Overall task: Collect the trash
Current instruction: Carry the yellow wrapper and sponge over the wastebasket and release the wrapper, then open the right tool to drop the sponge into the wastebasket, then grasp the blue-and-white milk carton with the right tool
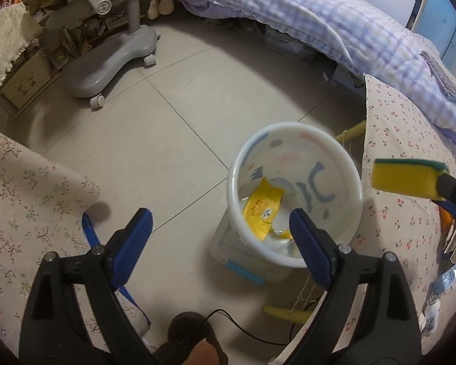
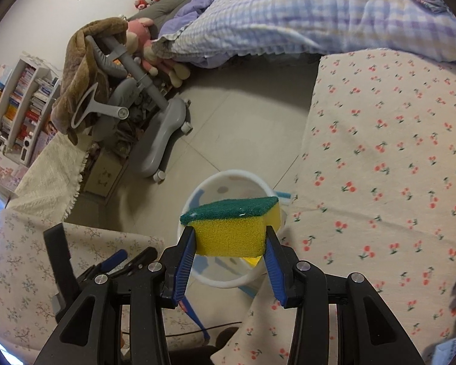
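A white bucket (image 1: pixel 343 164) with blue and pink marks stands on the tiled floor; a yellow packet (image 1: pixel 263 210) lies inside it. My left gripper (image 1: pixel 220 223) is open and empty, above the floor just left of the bucket. My right gripper (image 2: pixel 230 237) is shut on a yellow sponge with a green scouring top (image 2: pixel 231 234), held above the bucket (image 2: pixel 228 176). The sponge (image 1: pixel 406 178) also shows at the right of the left wrist view, over the bucket's right side.
A cherry-print covered surface (image 2: pixel 395 167) lies right of the bucket, a flower-print one (image 1: pixel 24 213) left. A grey wheeled chair base (image 1: pixel 112 64) stands on the floor behind. A bed with a checked quilt (image 1: pixel 334 21) is at the back. A black cable (image 1: pixel 237 325) runs below.
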